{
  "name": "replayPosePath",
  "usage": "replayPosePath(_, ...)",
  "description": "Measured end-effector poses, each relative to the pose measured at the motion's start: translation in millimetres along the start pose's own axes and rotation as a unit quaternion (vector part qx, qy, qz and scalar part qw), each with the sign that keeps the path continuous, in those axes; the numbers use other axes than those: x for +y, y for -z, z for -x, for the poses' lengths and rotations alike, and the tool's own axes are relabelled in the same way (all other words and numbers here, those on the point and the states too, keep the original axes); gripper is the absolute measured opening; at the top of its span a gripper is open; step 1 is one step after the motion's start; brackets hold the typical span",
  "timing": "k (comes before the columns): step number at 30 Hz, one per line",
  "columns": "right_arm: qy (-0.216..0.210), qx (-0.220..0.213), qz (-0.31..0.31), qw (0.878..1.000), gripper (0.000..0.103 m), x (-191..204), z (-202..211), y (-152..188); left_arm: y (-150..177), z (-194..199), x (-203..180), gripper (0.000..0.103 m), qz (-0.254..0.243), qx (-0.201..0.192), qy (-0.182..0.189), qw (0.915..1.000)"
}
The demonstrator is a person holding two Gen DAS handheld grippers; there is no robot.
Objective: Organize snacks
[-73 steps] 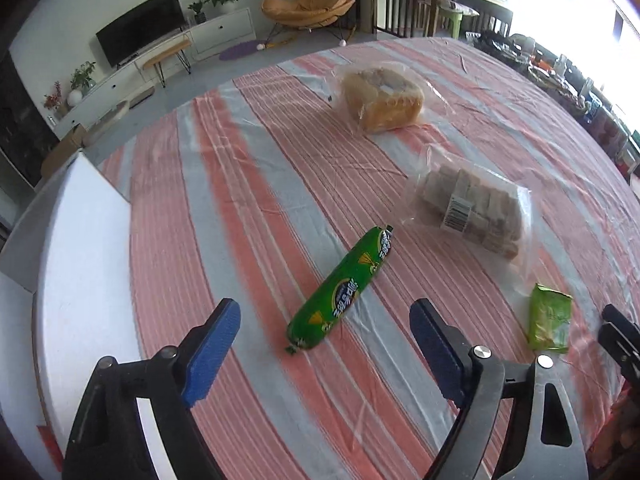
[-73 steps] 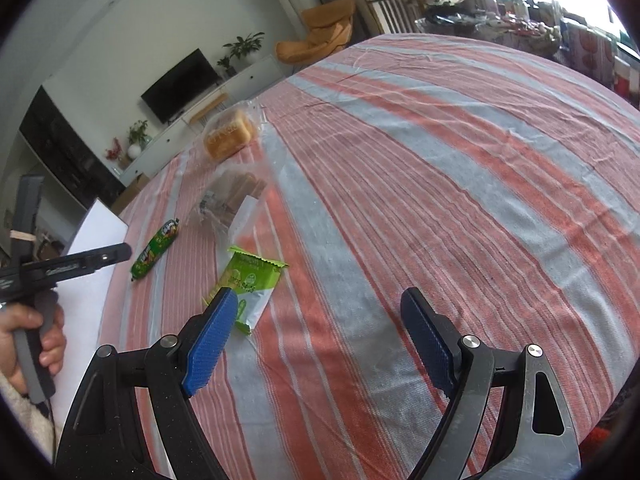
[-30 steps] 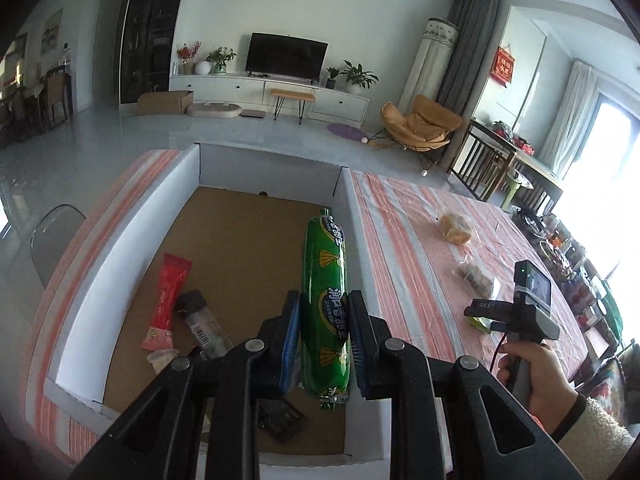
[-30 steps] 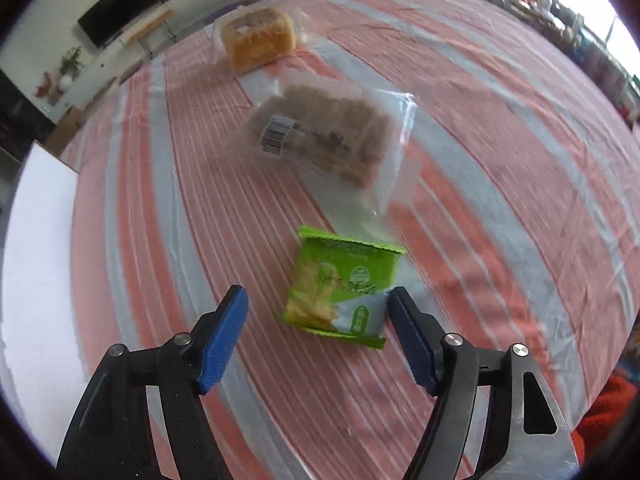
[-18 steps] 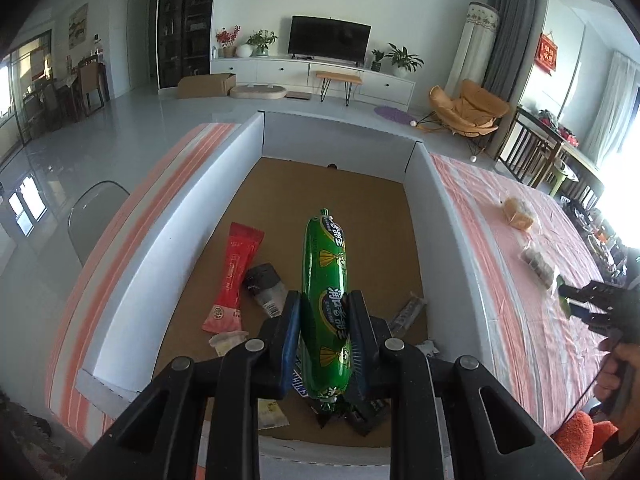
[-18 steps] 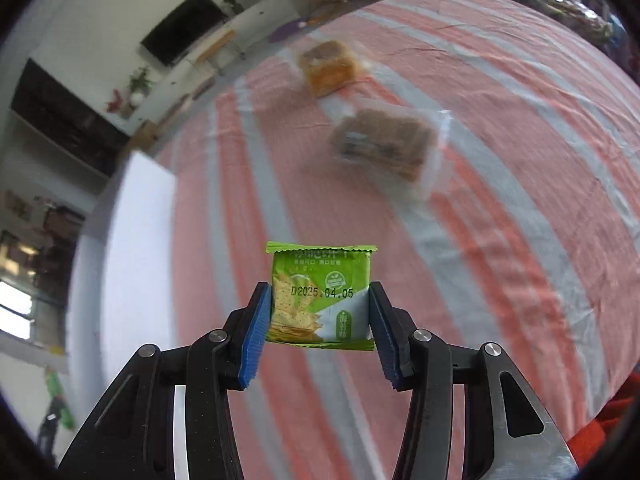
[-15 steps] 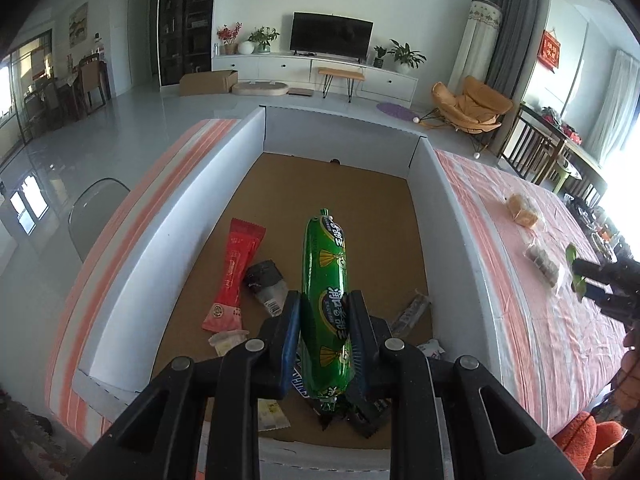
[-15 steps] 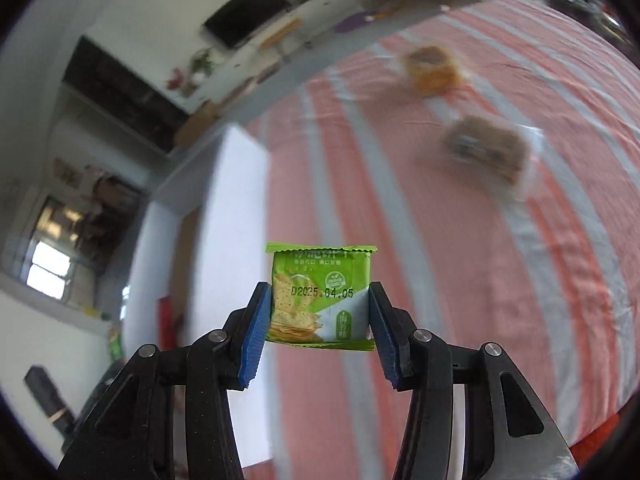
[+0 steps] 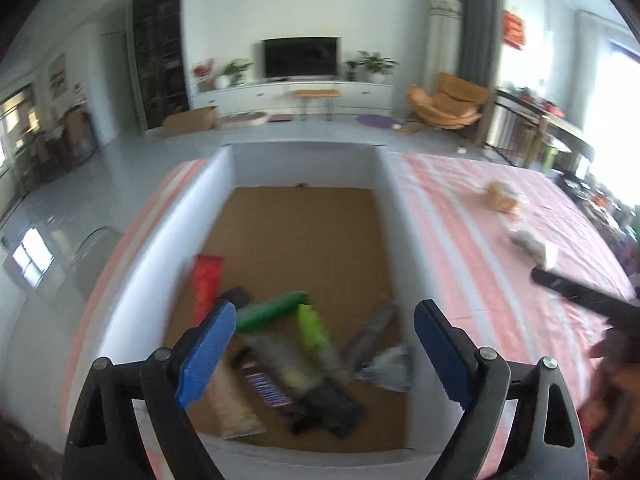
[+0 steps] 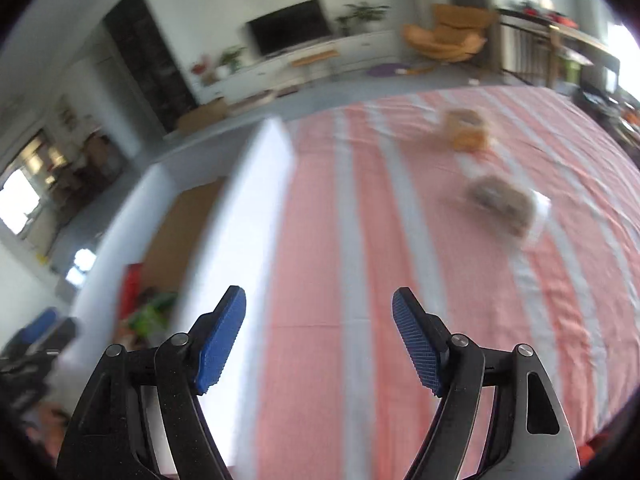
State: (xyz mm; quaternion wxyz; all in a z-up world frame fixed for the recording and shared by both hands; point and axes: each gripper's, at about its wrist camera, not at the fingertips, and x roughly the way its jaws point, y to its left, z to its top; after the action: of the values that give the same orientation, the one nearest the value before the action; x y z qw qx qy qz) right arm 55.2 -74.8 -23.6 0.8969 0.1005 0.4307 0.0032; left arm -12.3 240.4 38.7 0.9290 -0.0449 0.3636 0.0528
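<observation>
Left wrist view
Left gripper [image 9: 320,344]: fingers spread wide with nothing between the 2 blue pads, poised above the near end of the box.
Box [image 9: 384,208]: white walls, brown cardboard floor, open at the top, sitting on the striped tablecloth [image 9: 472,248].
Green sausage [image 9: 270,309]: lying on the box floor at a slant, near the left blue pad.
Light green packet [image 9: 314,330]: inside the box, just right of the sausage; blurred, so its print cannot be read.
Red packet [image 9: 207,282]: flat against the left wall of the box.
Other wrappers [image 9: 320,396]: a dark, blurred heap at the near end of the box; single items cannot be told apart.
Bread bag [image 9: 502,196]: out on the cloth, far right.
Clear biscuit bag [image 9: 532,244]: on the cloth, nearer than the bread.
Right gripper [image 9: 580,294]: a dark bar at the right edge, over the cloth.

Right wrist view
Right gripper [image 10: 320,340]: fingers wide apart, holding nothing, above the cloth just right of the box wall [image 10: 248,216].
Box contents: red and green blurs [image 10: 150,312] show low inside, at left.
Bread bag [image 10: 466,130]: far on the cloth, blurred.
Clear biscuit bag [image 10: 504,204]: on the cloth nearer than the bread, well apart from the gripper.
</observation>
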Motion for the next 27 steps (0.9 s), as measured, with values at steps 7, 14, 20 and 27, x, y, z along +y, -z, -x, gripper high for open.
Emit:
replayPosePath(7, 0.137, 0.011, -0.109, 0.985, 0.08, -150, -45, 6, -7, -32, -145, 0.101, -0.087, 0.05, 0.165, 0.9812)
replayPosePath(14, 0.212, -0.008, -0.09, 0.973, 0.091, -184, -83, -47, -6, -142, -234, 0.101, -0.083, 0.077, 0.111, 0.9874)
replayPosePath(20, 0.206, -0.009, -0.096, 0.974, 0.099, -190, -86, -54, -1, -222, -250, 0.101, -0.077, 0.099, 0.051, 0.9909)
replayPosePath(27, 0.206, -0.009, -0.096, 0.974, 0.099, -190, -86, -55, 6, -240, -241, 0.103, -0.055, 0.103, 0.032, 0.9927)
